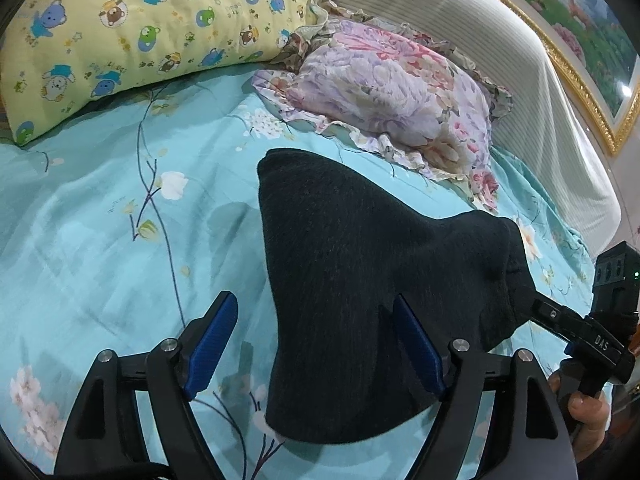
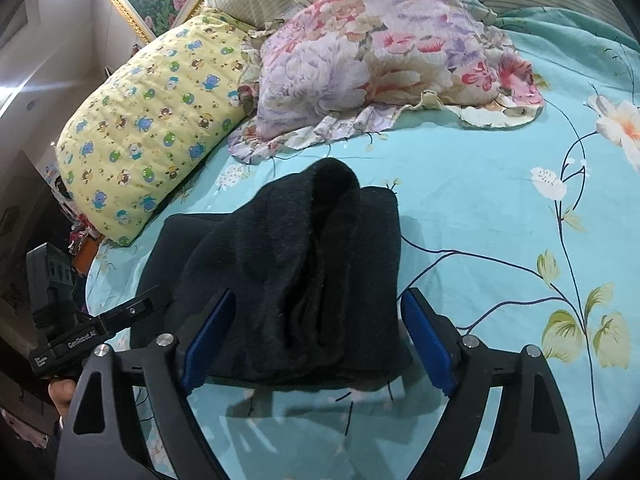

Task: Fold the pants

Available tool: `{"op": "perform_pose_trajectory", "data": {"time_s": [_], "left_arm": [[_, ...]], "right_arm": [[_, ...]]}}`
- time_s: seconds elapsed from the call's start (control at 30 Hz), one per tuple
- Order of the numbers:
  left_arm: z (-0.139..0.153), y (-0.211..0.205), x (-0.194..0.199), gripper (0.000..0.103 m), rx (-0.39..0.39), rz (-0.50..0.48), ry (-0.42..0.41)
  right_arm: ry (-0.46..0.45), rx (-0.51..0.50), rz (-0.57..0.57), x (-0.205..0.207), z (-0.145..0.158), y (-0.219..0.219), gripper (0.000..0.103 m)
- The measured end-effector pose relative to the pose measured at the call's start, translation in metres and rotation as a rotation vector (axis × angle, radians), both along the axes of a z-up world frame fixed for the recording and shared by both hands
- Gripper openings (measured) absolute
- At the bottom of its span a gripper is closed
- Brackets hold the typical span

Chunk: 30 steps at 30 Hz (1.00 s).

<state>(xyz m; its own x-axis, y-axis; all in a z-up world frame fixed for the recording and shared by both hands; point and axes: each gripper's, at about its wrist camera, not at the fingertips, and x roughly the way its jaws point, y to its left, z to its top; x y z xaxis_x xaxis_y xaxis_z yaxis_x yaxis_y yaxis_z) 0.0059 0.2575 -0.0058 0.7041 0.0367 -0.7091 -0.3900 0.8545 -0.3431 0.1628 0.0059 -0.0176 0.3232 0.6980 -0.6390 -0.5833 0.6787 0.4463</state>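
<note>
Overall, one bed carries everything in view: a single turquoise sheet [image 1: 100, 240] printed with white flowers and dark stems covers the mattress. One ribbed cream headboard [image 1: 460, 40] stands behind it, and one gold-framed floral picture [image 1: 592, 32] hangs on the wall above.

Two pillows lie at the head of the bed, touching each other. The first is a yellow pillow [image 1: 132, 32] with a cartoon bear print. The second is a floral pillow [image 1: 392, 92] in pink and lilac with a ruffled edge.

One pair of dark pants [image 1: 352, 280] lies on the sheet, just in front of the floral pillow and partly folded into a bunched stack with a raised fold on top.

Two hand-held grippers are present. The left gripper [image 1: 316, 344] has its blue-padded fingers spread apart; the near edge of the pants sits between them, with the right pad touching the cloth and nothing clamped. The right gripper [image 2: 320, 340] likewise has its fingers spread wide, with the pants bundle lying between the pads, unpinched.

Legible markings: the right gripper body reads "DAS" in the left wrist view; the left gripper body reads "GenRobot.AI" in the right wrist view.
</note>
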Motion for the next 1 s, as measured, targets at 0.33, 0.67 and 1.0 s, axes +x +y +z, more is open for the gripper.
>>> {"op": "perform_pose_trajectory", "data": {"time_s": [0.33, 0.67, 1.0], "left_arm": [[0.01, -0.005, -0.027, 0.082, 0.043, 0.03, -0.027], [0.012, -0.034, -0.05, 0.083, 0.128, -0.002, -0.018], [0.015, -0.061, -0.062, 0.083, 0.205, -0.019, 0.006]], "right_arm": [[-0.038, 0.054, -0.022, -0.019, 0.01, -0.013, 0.095], [-0.144, 0.024, 0.006, -0.051, 0.022, -0.021, 0.1], [-0.229, -0.03, 0.042, -0.08, 0.017, -0.022, 0.1]]}}
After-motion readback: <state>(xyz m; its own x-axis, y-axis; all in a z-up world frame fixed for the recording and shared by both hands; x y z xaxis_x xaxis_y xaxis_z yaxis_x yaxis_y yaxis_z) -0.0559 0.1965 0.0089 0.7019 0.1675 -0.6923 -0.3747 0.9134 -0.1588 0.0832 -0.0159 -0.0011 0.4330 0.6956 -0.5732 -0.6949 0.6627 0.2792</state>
